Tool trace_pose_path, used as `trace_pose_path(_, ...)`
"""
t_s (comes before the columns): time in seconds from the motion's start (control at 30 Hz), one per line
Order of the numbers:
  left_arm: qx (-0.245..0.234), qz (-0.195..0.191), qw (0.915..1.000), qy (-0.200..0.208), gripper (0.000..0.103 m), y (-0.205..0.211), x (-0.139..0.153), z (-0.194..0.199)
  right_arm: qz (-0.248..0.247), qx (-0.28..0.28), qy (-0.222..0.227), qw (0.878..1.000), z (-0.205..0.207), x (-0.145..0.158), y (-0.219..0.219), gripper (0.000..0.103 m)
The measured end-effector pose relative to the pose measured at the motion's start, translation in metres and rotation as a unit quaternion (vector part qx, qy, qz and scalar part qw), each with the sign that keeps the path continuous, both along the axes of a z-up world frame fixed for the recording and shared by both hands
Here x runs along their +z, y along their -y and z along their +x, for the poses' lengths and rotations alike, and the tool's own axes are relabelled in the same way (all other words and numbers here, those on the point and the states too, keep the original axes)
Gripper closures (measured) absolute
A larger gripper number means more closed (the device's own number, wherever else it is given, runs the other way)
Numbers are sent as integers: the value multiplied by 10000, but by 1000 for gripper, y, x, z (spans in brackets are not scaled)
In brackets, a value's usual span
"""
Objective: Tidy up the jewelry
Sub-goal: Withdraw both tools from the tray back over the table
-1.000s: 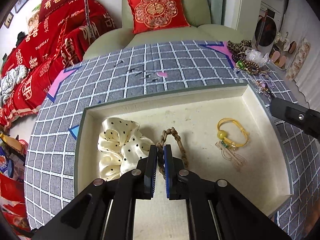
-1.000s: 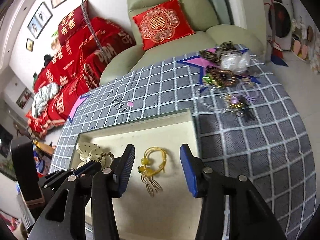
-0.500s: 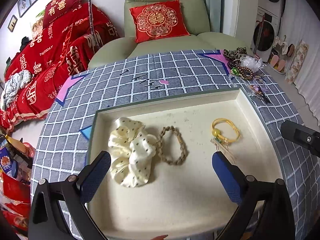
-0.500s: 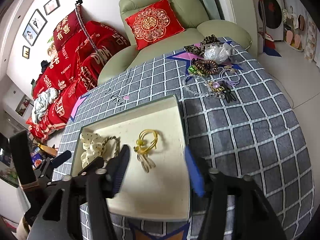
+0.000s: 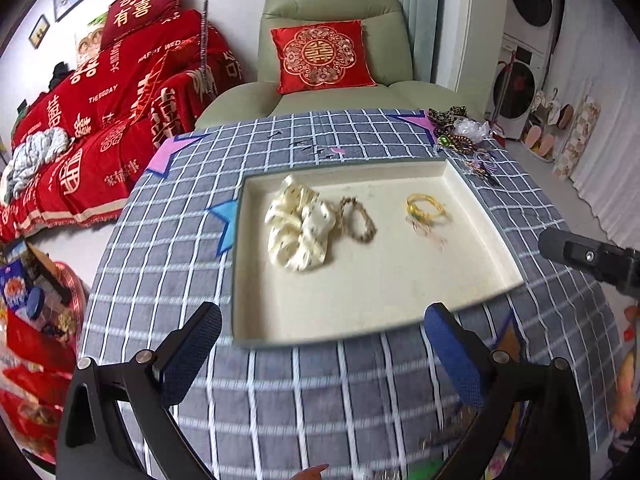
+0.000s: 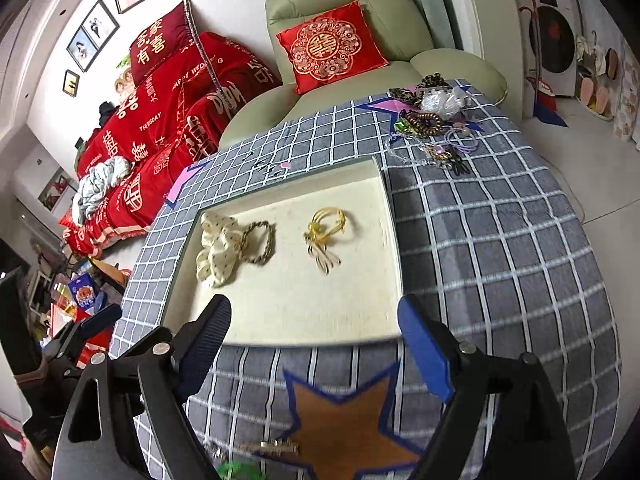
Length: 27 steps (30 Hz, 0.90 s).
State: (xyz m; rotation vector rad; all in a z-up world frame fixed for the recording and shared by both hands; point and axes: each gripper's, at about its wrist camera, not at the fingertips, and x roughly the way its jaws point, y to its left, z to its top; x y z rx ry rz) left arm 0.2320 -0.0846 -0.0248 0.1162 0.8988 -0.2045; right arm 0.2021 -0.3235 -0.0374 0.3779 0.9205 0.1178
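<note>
Tray, cream-lined, shallow, with grey-green rim: lies on the tabletop, which is covered by a grey cloth with white grid lines and star patches.

Contents of tray, left to right in the left wrist view:
- Scrunchie, cream fabric with dark dots, at the left part of the tray.
- Braided band, brown and tan, a loop lying flat, touching the scrunchie's right edge.
- Yellow bracelet, thin cords with a bead and pale tassels trailing toward the near side; apart from the band, nearer the right wall.

Loose jewelry pile: beads, a dark brown beaded bracelet, purple cords, a clear bag and a leopard-print piece, on the cloth beyond the tray's far right corner.

Left hand-held gripper: jaws spread fully wide, nothing between them; it hangs over the cloth at the tray's near edge.

Right hand-held gripper: jaws wide apart and just been opening further, nothing between them; it hangs over the tray's near edge, above an orange star patch.

Background: green armchair with a red embroidered cushion.
</note>
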Motion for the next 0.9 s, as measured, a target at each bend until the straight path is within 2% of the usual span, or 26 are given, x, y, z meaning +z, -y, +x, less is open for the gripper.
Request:
trace_pose_path(0.33,201,63,9996,188,0,-39,2,-73,167,-166,317,9992,-63,13,-1,14)
trace_pose_path(0.53,397,125,9987,299,0,-63,-2,-109,68,-264,552,9981,-103,22,-8,14)
trace_pose_path(0.73,418,115,9988,207,0,-77,-15,-138,-173,-134,436,9988,-133,13,-23,14)
trace_pose_path(0.9,370,-34,9993,76,0,-84,-27,-154,-371,65,-71,9993,-154,-4,-30,14)
